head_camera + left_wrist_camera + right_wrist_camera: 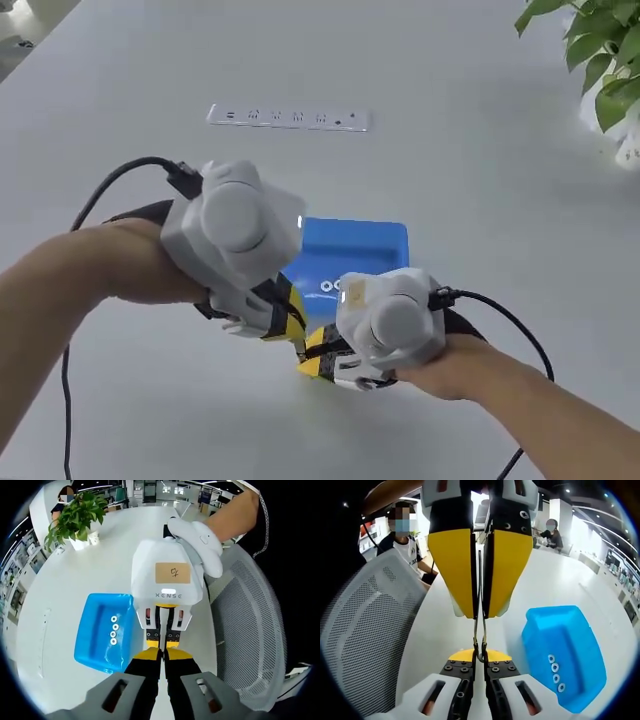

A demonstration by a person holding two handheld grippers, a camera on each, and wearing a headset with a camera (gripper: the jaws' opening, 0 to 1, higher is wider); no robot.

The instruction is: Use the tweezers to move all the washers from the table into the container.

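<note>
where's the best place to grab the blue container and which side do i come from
Pinch one upright wall of the blue container at its rim, coming down from above, one jaw inside and one outside. It is an open tray with thin raised walls and looks too wide to span. Choose a wall away from the row of washers inside.

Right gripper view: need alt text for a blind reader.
Two grippers meet tip to tip over a white table, the left gripper from the top and the right gripper from the bottom, both shut on thin tweezers between them. To the right sits a blue container holding four washers in a row.
</note>
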